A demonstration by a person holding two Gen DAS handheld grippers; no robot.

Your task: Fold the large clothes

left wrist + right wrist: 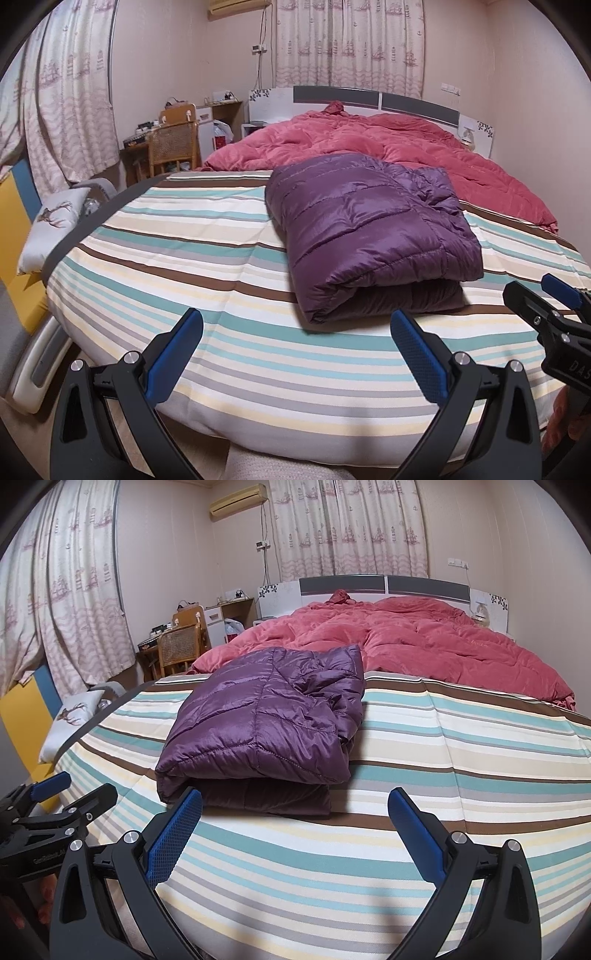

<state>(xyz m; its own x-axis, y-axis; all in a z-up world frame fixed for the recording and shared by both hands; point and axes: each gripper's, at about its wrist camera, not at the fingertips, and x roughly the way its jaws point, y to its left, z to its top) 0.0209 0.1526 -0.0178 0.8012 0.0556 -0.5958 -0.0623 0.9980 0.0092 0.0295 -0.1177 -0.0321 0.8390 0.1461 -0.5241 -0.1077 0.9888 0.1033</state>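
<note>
Jaws of left gripper (295, 354): spread wide, blue pads facing each other, nothing between them; held above near edge of bed (258, 424).
Jaws of right gripper (295, 834): likewise spread wide, empty; left blue pad just in front of jacket's near fold in the view, contact not discernible.
Right gripper also seen at right edge of left wrist view (546, 295), fingers parted; left gripper at left edge of right wrist view (74, 786), fingers parted.
Striped sheet (184, 258): teal, cream, grey and brown bands, covering near half of bed, smooth.
Purple quilted jacket (369, 229): folded into a thick rectangular bundle, lying on striped sheet, well apart from left gripper, nearer right gripper; folded edge toward cameras, darker lower layer showing beneath; looser rumpled fabric along right side.
Pillow with deer print (51, 221): off left side of bed, beside dark bed edge.
Red quilt (369, 140): bunched across far half of bed, just behind jacket.
Headboard (369, 98): white with grey panels, behind quilt.
Wicker-backed chair (173, 144): at far left, beside a cluttered desk.
Patterned curtains (351, 40): on far wall and left wall.
Air conditioner (238, 502): mounted high on far wall.
</note>
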